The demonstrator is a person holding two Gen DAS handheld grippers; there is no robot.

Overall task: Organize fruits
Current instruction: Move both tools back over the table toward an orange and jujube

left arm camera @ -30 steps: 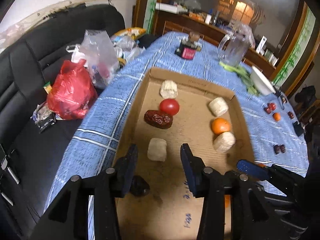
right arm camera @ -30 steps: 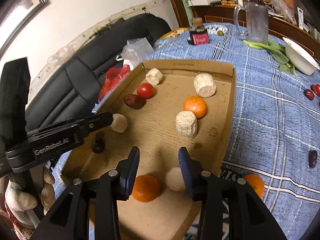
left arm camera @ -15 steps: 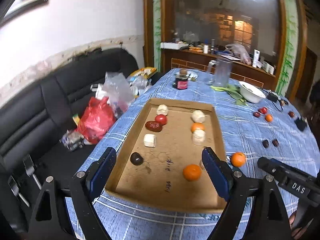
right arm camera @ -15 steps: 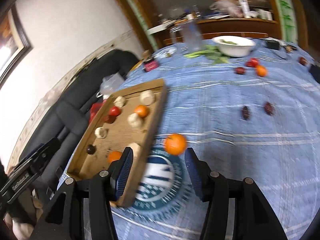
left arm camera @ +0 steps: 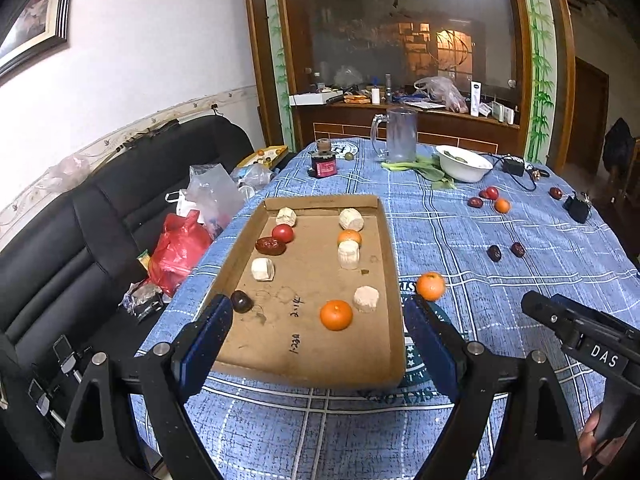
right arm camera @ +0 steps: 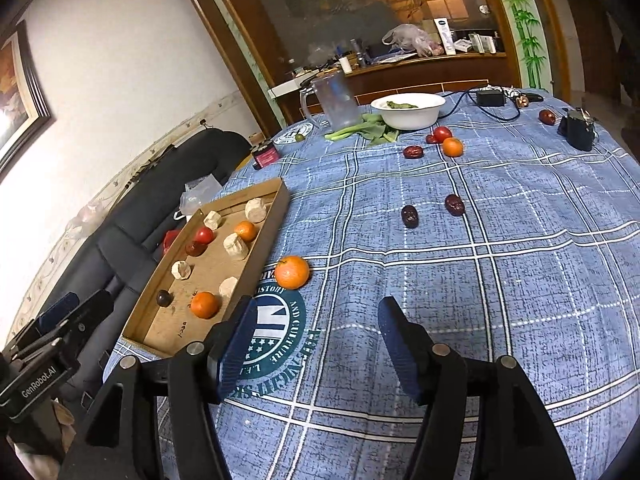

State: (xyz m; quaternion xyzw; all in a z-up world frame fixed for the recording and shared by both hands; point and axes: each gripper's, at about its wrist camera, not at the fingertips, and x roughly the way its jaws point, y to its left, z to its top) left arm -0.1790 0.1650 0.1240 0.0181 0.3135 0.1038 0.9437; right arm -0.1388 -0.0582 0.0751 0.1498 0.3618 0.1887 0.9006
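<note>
Both grippers pulled back; right gripper (left arm camera: pixel 592 344) reads "DAS".

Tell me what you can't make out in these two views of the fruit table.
- Left wrist view: the cardboard tray has its near corners covered by the left tool.
- Left wrist view: the right tool is cut off by the frame edge, so its tips are unseen.
- Right wrist view: what the white bowl holds beyond something green is too small to tell.
- Both views: the sideboard clutter is too small and dim to identify.

Dim room, ceiling-lamp glare, sharp centre, fisheye-warped dark corners.
</note>
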